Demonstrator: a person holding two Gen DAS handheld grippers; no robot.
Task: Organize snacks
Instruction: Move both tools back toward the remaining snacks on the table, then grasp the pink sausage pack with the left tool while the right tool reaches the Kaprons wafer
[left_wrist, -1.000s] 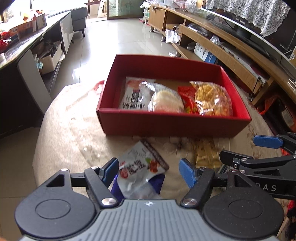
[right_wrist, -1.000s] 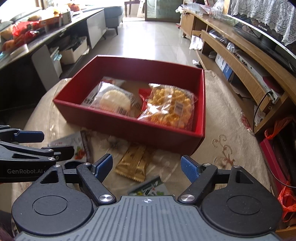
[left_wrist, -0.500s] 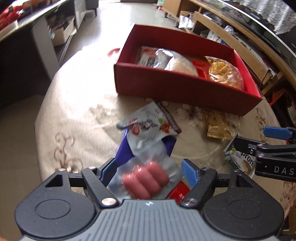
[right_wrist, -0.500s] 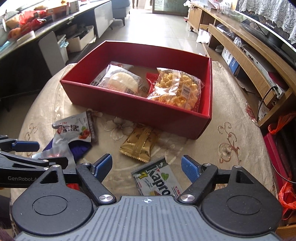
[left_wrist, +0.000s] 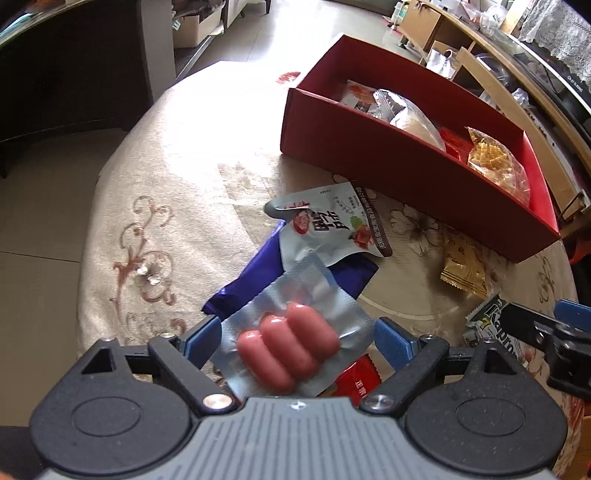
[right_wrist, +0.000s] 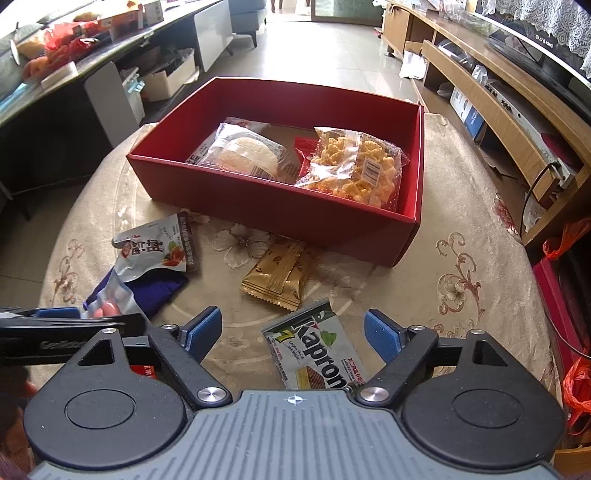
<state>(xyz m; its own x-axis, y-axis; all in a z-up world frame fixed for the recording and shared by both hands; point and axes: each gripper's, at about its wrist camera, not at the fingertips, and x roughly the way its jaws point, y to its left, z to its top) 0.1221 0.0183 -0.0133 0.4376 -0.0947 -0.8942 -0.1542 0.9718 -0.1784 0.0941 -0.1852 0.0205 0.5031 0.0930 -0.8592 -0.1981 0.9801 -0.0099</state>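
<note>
Left claw (left_wrist: 297, 338) is spreading its jaws, and the sausage pack (left_wrist: 291, 347) sits right between the blue pads, neither one pressing yet. Its long axis slants from lower left to upper right across the gap, so a squeeze would meet the foil edges. It lies atop a purple packet (left_wrist: 255, 280) and a white pouch (left_wrist: 332, 225). Over to the right claw (right_wrist: 293, 332), also widening, empty, poised above the Kapron wafer (right_wrist: 314, 350). Gold packet (right_wrist: 279, 277) just beyond. The red box (right_wrist: 266, 206) waits farther ahead on the desk (right_wrist: 461, 258), nearer the right claw.
</note>
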